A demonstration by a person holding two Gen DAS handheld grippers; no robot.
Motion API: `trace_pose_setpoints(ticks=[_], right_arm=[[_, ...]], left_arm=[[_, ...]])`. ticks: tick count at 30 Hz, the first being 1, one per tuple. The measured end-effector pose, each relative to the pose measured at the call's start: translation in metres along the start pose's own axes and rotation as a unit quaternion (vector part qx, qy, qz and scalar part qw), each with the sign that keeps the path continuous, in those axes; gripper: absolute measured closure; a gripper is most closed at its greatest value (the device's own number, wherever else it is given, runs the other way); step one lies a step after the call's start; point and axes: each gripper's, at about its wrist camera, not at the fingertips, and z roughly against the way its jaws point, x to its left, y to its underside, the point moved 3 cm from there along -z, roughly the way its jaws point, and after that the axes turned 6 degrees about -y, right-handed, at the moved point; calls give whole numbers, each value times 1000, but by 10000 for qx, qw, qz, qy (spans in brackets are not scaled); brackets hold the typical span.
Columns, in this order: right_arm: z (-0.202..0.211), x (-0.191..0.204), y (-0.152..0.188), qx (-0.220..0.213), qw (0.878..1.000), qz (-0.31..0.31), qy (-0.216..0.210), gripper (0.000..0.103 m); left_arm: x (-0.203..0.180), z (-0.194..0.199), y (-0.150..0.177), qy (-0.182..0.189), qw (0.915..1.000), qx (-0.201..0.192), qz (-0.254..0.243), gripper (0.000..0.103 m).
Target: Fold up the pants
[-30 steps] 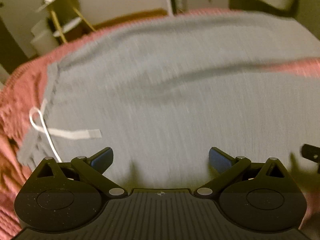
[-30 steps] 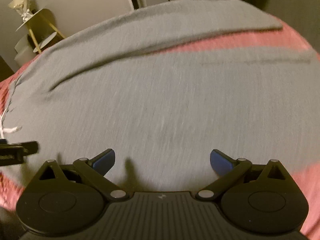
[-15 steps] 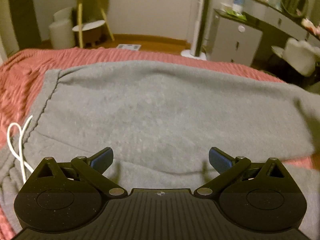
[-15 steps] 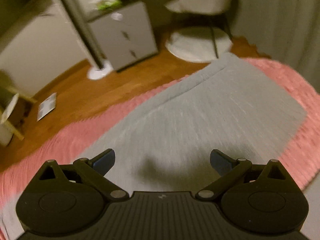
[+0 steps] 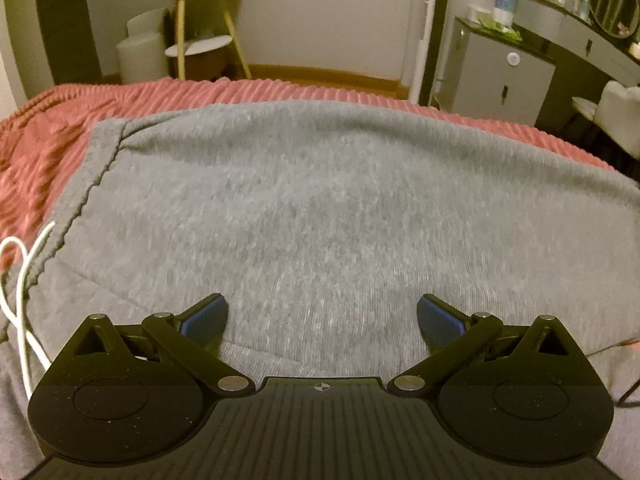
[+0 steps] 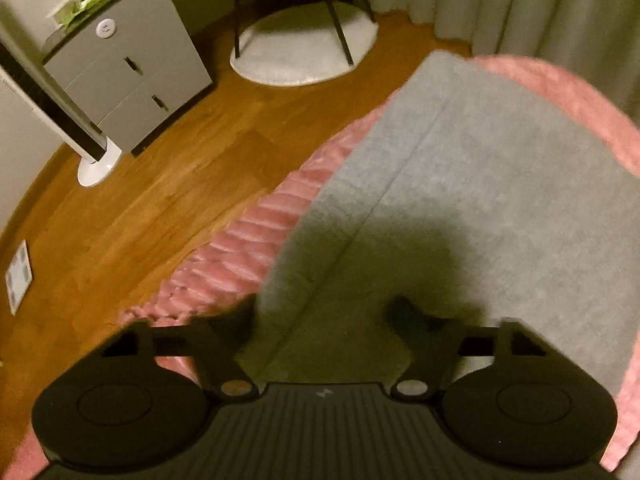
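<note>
Grey sweatpants (image 5: pixel 320 208) lie flat on a pink ribbed bedspread (image 5: pixel 48 136). Their waistband (image 5: pixel 92 168) is at the left, and a white drawstring (image 5: pixel 24 280) loops off it. My left gripper (image 5: pixel 322 316) is open and empty, low over the upper part of the pants. In the right wrist view the leg end of the pants (image 6: pixel 480 200) lies near the bed's edge, one layer on another. My right gripper (image 6: pixel 320 316) is open and empty, low over the leg edge, blurred and in shadow.
Past the bed edge (image 6: pixel 248 248) is wooden floor (image 6: pixel 160 200) with a grey cabinet (image 6: pixel 124 64), a white fan base (image 6: pixel 98 164), a chair on a round rug (image 6: pixel 304 44) and curtains (image 6: pixel 520 4). A side table (image 5: pixel 200 32) stands by the far wall.
Both grippers stayed open. The left one has tilted up from looking down at the pants and moved in nearer the waistband. The right one swung to the leg end by the bed edge.
</note>
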Motion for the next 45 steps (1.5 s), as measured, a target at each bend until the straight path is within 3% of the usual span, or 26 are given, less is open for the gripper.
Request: trace_pose_setpoints(ticks=[1,2,8,11,14,17,22,24,29,34,37,43,45], right_arm=[[6,-3,1,-35,9997,49,-254,83],[12,-9,2,-46,9988,16,-487,92],[77,-64,27,-515,9792,-445,-1911,97],[131,-106,67,-814,9659,-447,-2417,97],[179,-173,122,-1037,9610,-272,-2550,97],[204,-250,195,-858,9645,-301,-2479,97],[167,-322,274,-16,9807,-443,-1902,95],[158,-322,280,93,9845,-255,-1735,93],[165,-292,272,-325,9912,825,-981,64],[184,-292,275,-714,9835,1403,-890,38],[186,-298,272,-851,9831,1387,-836,38],[179,-302,262,-837,9855,1161,-908,34],[178,-303,263,-823,9854,1190,-897,34]], left_arm=[[1,0,0,12,10000,15,31,0],[1,0,0,16,10000,15,50,0],[6,6,-2,142,9998,10,166,0],[21,8,-6,245,9982,50,540,0],[32,12,-11,191,9969,-58,767,0],[39,14,-14,104,9962,-84,862,0],[42,11,-11,9,9954,37,958,0],[47,7,-10,37,9948,199,999,0],[75,-2,-11,28,9898,352,1382,0],[97,-14,-20,-7,9840,414,1731,0],[100,-25,-28,132,9805,522,1888,0],[95,-44,-53,13,9870,662,1462,1],[94,-52,-59,46,9864,851,1405,13]])
